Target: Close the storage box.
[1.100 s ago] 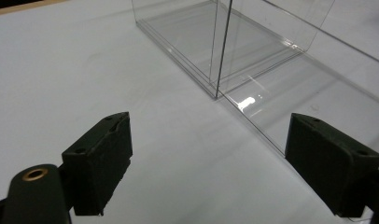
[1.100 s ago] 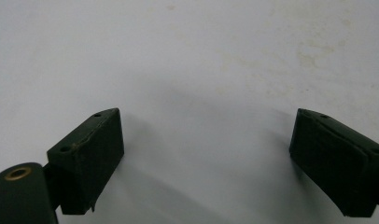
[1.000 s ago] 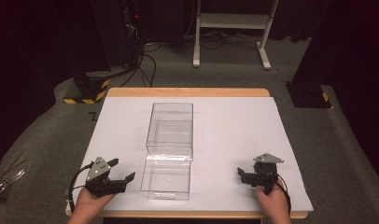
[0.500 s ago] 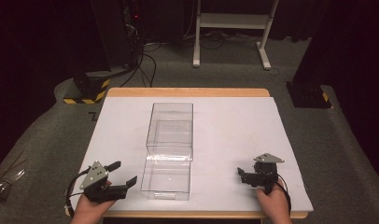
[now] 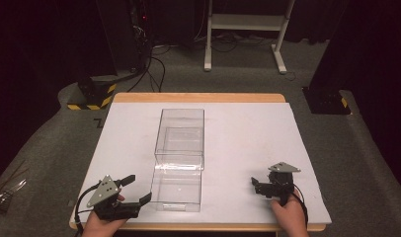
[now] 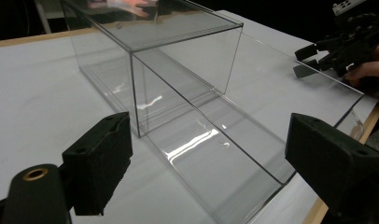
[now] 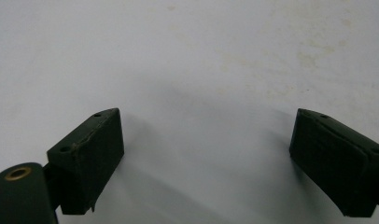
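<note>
We are in what looks like a lab or test room set up for recording, not a home. Our wooden-edged surface [image 5: 198,98] carries a plain white sheet [image 5: 248,133] and stands on grey carpeted floor [image 5: 50,148] in a dark, black-walled space. Behind it we see a tall black equipment rack [image 5: 124,34] with a small red light, black cables [image 5: 154,64] trailing across the carpet, and a block with yellow-and-black hazard stripes [image 5: 92,94]. A white metal frame stand [image 5: 245,29] sits further back, and a black weighted base [image 5: 327,98] lies at the right.
</note>
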Tool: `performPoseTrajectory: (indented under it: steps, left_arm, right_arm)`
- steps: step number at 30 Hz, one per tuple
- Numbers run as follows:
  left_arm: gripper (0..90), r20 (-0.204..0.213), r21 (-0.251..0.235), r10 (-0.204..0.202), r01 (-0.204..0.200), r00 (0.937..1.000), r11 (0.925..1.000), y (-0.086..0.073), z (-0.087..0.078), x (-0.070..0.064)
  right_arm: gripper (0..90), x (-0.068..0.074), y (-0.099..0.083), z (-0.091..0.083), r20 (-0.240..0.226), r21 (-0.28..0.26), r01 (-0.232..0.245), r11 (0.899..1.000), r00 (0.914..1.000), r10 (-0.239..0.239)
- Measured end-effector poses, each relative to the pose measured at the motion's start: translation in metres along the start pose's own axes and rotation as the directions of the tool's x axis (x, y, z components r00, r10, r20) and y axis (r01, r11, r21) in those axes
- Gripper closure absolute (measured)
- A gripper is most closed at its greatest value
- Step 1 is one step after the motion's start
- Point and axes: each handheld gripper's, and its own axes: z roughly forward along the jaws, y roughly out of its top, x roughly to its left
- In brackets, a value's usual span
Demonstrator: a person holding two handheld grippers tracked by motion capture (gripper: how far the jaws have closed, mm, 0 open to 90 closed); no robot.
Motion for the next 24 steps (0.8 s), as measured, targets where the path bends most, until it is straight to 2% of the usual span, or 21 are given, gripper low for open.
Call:
performPoseTrajectory:
  steps: [7, 13, 18, 24]
  left_arm:
    - [14.9, 0.021, 0.0, 0.011, -0.011, 0.9997, 0.9999, -0.002, 0.001, -0.006]
    - [14.7, 0.029, 0.034, 0.017, -0.018, 0.9994, 0.9993, -0.012, 0.001, -0.011]
    - [14.0, 0.038, 0.064, 0.045, -0.048, 0.9982, 0.9968, -0.015, 0.007, -0.016]
    - [13.4, 0.056, 0.088, 0.034, -0.039, 0.9979, 0.9953, -0.019, 0.012, -0.015]
  right_arm:
    - [10.0, 0.0, 0.0, 0.0, 0.0, -0.001, 0.0, 1.0, 1.0, 0.0]
    - [10.0, 0.0, 0.0, 0.0, 0.0, 0.0, 0.001, 1.0, 1.0, -0.001]
    - [10.0, 0.0, 0.0, 0.0, 0.001, 0.001, 0.002, 1.0, 1.0, -0.002]
    - [10.1, 0.0, 0.0, 0.0, 0.0, 0.001, 0.002, 1.0, 1.0, -0.002]
